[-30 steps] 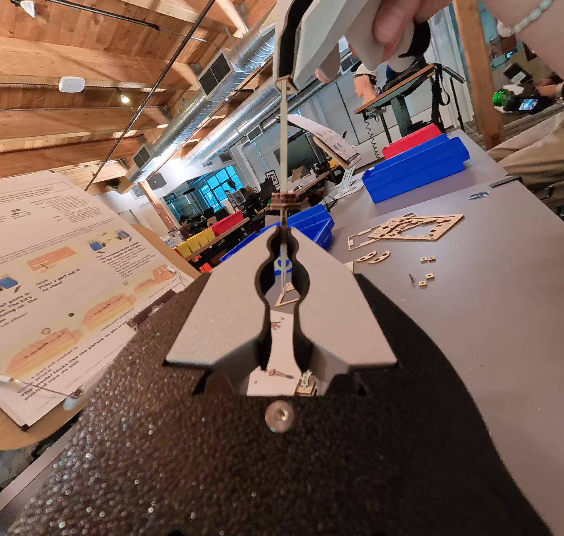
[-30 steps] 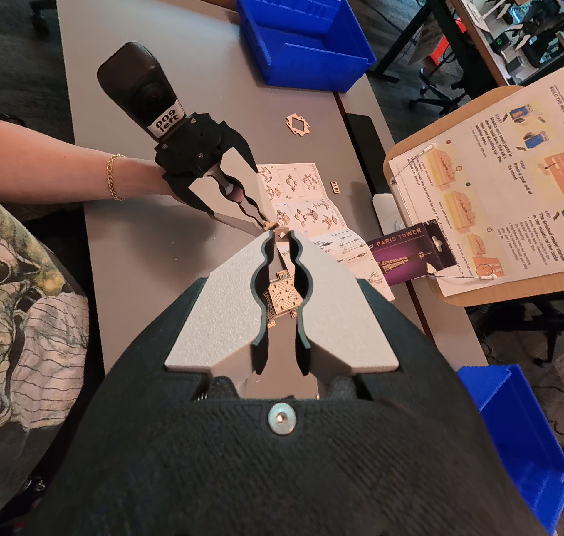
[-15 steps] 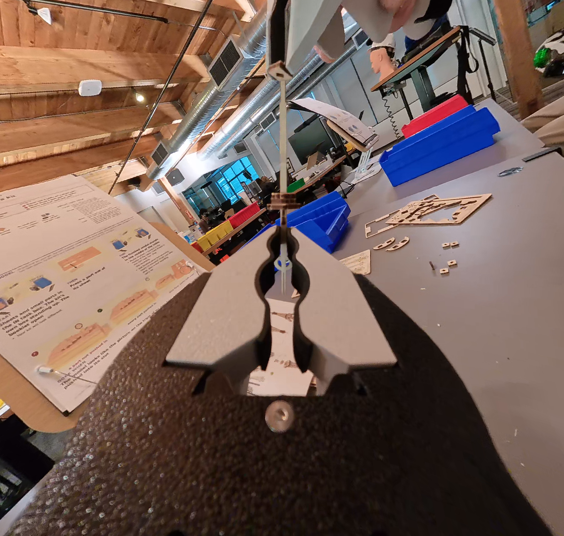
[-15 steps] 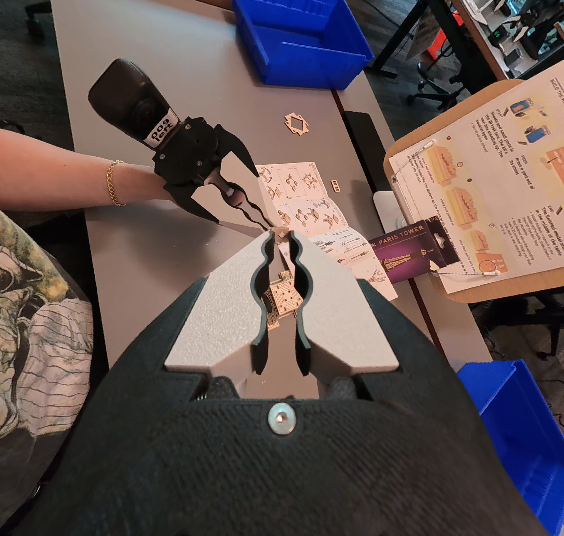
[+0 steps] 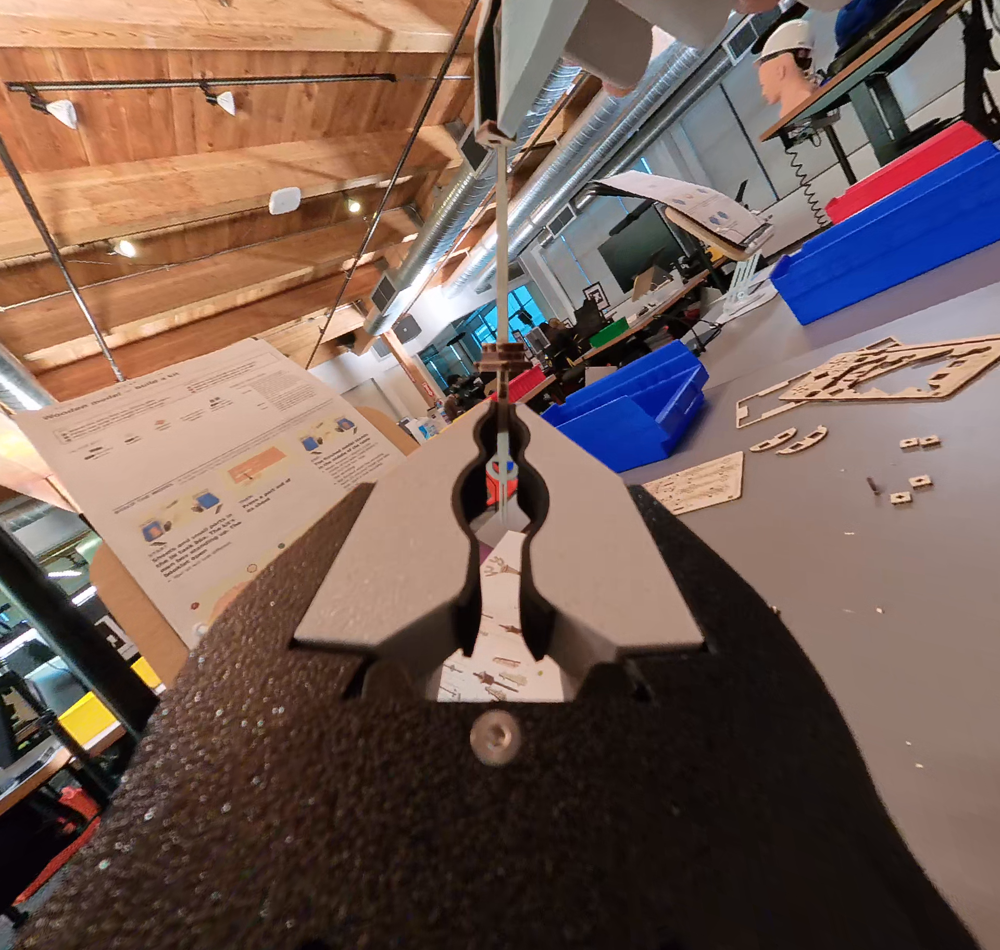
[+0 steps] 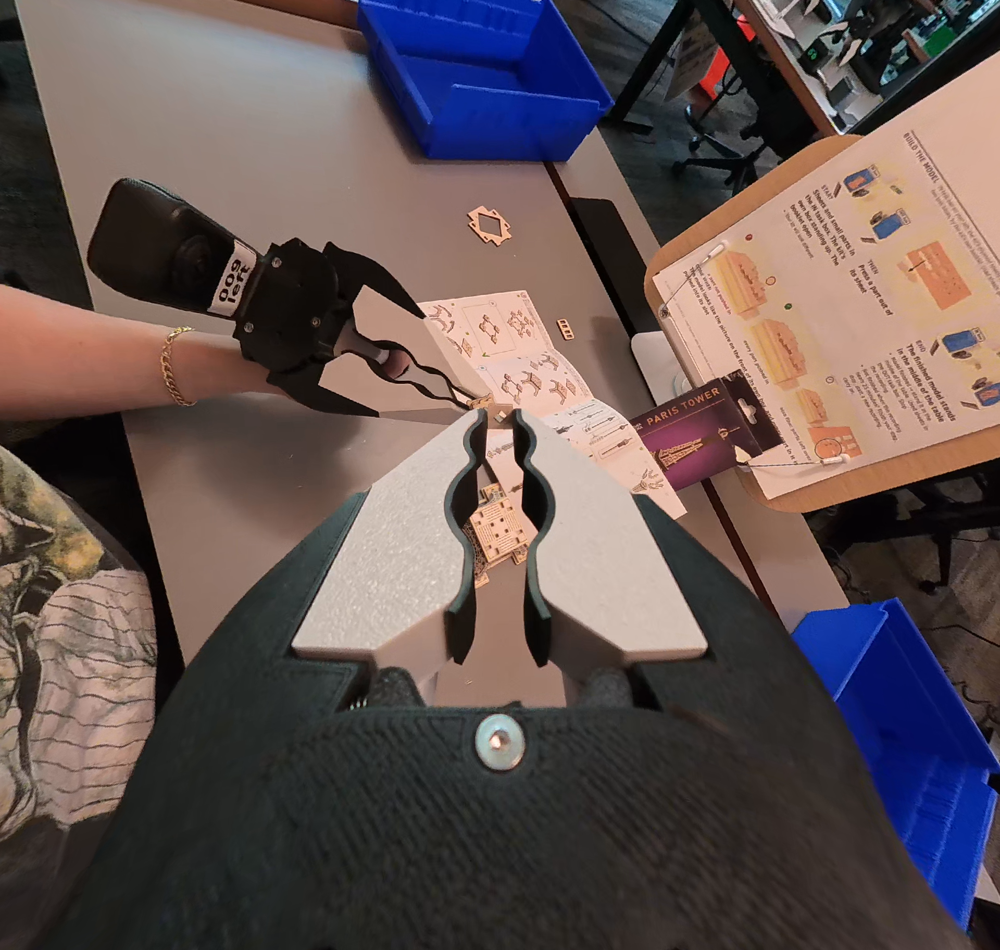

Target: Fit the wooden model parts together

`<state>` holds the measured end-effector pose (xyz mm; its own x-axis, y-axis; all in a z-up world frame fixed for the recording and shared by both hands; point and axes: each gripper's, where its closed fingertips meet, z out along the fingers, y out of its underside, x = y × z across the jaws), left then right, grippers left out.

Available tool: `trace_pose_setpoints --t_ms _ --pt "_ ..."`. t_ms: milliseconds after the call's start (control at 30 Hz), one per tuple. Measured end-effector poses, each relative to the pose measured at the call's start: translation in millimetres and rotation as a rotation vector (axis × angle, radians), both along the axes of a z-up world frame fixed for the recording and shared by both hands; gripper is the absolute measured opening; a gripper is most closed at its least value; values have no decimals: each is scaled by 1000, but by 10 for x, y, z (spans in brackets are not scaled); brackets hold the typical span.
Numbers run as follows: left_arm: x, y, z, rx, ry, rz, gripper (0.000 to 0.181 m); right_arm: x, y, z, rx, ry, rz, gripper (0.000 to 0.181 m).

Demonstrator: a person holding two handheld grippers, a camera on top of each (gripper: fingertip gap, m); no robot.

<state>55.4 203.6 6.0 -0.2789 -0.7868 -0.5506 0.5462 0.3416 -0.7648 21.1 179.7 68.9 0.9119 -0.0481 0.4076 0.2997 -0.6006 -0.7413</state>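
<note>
Table: grey table, loose wooden sheet at 2 o'clock.
Spire: thin wooden spire in the air, pointing to 12 o'clock.
Handling: probably very light and stiff, but it can snap; hold near the ends, press gently.
Left gripper: jaws clamped on its lower part.
Right gripper: jaws closed on its top end.
Room: workshop, wooden ceiling.

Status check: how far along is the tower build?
Done: a tower section sits assembled on the table. In hand: left gripper pinches the thin spire; right gripper holds a small cap at its tip. Left: seating the cap, joining spire to section; loose parts lie unused.
</note>
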Motion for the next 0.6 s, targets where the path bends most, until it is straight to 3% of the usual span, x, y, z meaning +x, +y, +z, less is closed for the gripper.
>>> trace_pose_setpoints --t_ms 33,600 --pt "-2 10 7 1 -8 8 0 2 -4 2 4 -1 -2 7" --pt "-16 23 53 59 -54 77 0 9 -38 29 16 1 -15 7"
